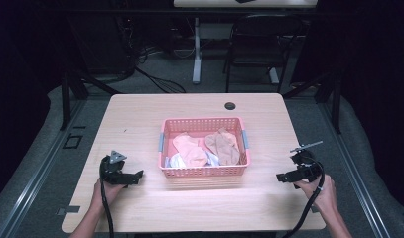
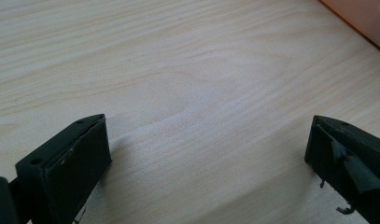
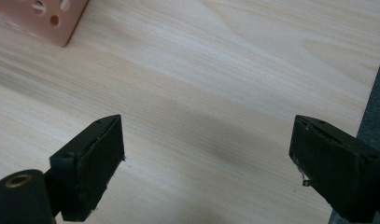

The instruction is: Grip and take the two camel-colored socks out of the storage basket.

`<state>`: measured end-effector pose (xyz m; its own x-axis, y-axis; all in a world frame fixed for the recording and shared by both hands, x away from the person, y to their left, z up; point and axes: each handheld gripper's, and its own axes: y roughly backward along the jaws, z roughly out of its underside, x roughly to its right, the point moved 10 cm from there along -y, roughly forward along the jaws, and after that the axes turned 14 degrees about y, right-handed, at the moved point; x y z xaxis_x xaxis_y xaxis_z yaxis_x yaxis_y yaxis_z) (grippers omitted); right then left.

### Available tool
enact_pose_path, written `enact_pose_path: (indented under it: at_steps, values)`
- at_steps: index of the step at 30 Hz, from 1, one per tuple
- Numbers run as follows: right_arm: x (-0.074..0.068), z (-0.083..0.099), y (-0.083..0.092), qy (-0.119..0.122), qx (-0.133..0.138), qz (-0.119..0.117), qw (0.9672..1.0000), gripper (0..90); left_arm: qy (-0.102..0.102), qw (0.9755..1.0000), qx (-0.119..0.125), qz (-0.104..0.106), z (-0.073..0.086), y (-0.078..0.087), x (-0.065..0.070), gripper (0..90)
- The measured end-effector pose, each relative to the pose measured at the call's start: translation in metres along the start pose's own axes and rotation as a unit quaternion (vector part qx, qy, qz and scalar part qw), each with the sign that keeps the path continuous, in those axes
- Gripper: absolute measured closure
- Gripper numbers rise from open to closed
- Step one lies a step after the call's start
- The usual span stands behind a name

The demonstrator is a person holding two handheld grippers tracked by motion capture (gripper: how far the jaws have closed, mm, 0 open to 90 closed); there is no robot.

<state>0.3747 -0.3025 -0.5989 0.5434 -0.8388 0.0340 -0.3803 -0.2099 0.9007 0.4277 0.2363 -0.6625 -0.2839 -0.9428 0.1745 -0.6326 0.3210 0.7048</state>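
Note:
A pink plastic basket (image 1: pixel 204 171) sits at the middle of the wooden table (image 1: pixel 140 119). Inside it lie a pale pink sock (image 1: pixel 189 148), a tan sock (image 1: pixel 223 145) and some white cloth (image 1: pixel 175 160). My left gripper (image 1: pixel 136 177) rests low at the table's left front, left of the basket, open over bare wood (image 2: pixel 206 140). Over at the right front, near the table's right edge, my right gripper (image 1: pixel 281 177) is held by a hand, open with only wood between its jaws (image 3: pixel 206 158). A corner of the basket (image 3: pixel 43 21) shows in the right gripper view.
A dark round cable hole (image 1: pixel 230 105) lies at the table's back. Beyond the table stand a black chair (image 1: pixel 261 47) and a white desk leg (image 1: pixel 196 49) with cables on the floor. Grey floor (image 3: pixel 376 102) shows past the table's right edge.

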Motion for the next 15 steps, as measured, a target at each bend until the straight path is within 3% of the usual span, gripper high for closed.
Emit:
enact_pose_path:
  at_steps: [6,7,15]
  values:
    - [-0.005,-0.014,0.013,0.009,0.013,-0.003,0.9999,9.6,-0.001,1.0000,0.001,-0.001,0.000,0.000,0.000,0.0]
    - [-0.008,-0.021,0.019,0.020,0.016,-0.005,0.9997,9.9,0.000,1.0000,0.002,-0.001,0.000,0.000,0.000,0.0]
    - [-0.014,-0.037,0.030,0.034,0.009,-0.004,0.9994,9.9,0.000,1.0000,0.002,-0.001,0.000,0.000,0.000,0.0]
